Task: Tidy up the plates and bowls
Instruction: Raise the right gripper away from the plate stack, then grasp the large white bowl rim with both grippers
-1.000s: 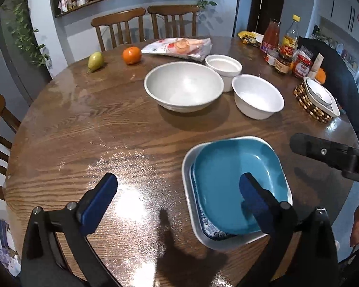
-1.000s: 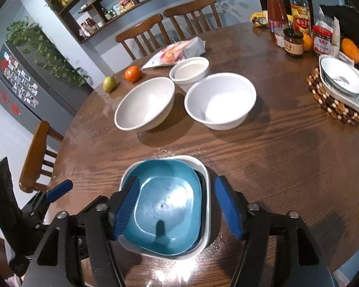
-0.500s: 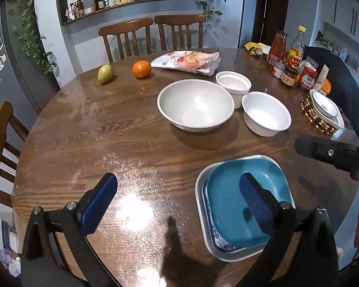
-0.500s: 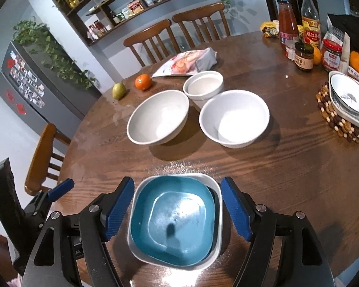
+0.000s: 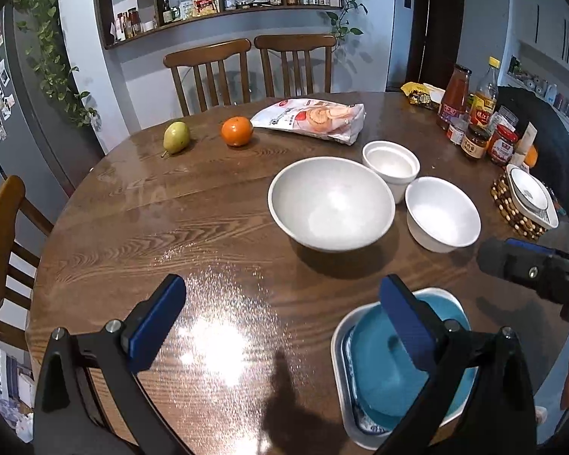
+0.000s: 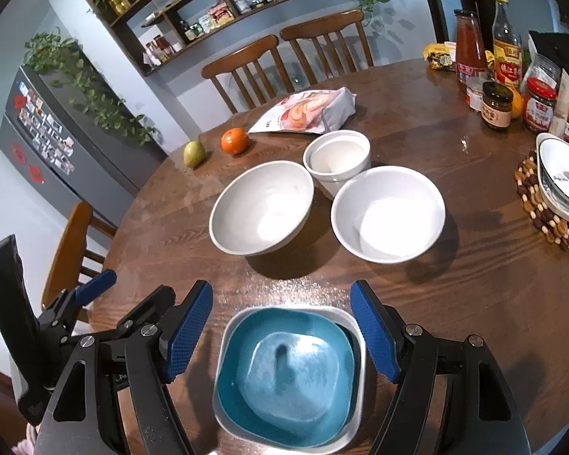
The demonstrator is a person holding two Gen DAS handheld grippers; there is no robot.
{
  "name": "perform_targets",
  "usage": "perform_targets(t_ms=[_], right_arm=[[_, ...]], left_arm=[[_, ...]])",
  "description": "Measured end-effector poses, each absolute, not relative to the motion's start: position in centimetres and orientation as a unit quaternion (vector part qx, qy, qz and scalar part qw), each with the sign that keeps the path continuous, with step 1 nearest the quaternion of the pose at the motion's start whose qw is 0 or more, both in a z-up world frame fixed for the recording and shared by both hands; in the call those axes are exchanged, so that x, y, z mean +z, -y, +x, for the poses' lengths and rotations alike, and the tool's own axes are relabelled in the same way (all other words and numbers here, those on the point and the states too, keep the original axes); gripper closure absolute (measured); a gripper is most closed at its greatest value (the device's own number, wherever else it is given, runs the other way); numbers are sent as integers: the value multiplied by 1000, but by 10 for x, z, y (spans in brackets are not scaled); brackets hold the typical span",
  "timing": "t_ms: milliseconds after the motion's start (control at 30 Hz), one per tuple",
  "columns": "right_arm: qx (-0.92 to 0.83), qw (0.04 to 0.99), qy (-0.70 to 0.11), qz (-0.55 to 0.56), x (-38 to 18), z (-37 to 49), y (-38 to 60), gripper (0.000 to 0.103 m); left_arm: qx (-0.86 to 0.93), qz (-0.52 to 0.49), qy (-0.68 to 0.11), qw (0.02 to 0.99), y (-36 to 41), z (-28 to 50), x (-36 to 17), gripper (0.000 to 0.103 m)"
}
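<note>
A teal square plate (image 6: 290,371) lies stacked on a patterned plate inside a white square plate (image 6: 223,413) at the table's near edge; the stack also shows in the left wrist view (image 5: 379,375). Behind it stand three white bowls: a large one (image 5: 330,203) (image 6: 261,206), a medium one (image 5: 442,212) (image 6: 389,212) and a small deep one (image 5: 390,163) (image 6: 337,159). My right gripper (image 6: 284,330) is open and empty, held above the plate stack. My left gripper (image 5: 284,322) is open and empty, above bare table left of the stack.
A pear (image 5: 176,137), an orange (image 5: 237,131) and a snack bag (image 5: 311,119) lie at the far side. Bottles and jars (image 5: 474,113) crowd the far right. A dish on a beaded trivet (image 6: 561,185) sits at the right edge. Chairs stand behind and left.
Both grippers have drawn back and up from the table, so the plate stack and bowls sit lower and smaller in both views. Both stay open; nothing on the table moved.
</note>
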State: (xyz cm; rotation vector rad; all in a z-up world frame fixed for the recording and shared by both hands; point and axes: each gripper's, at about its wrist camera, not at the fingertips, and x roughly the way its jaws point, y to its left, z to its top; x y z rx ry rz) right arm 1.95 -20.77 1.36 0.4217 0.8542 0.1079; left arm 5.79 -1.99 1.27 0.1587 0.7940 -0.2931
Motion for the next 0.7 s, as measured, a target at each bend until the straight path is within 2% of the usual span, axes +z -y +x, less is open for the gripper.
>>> perform_targets(t_ms=[333, 700], right_arm=[[49, 885, -413, 209, 11, 53, 211, 27], [58, 863, -444, 234, -11, 105, 210, 27]], left_arm=[[-135, 43, -400, 905, 11, 108, 17, 1], [-137, 39, -453, 880, 20, 165, -22, 2]])
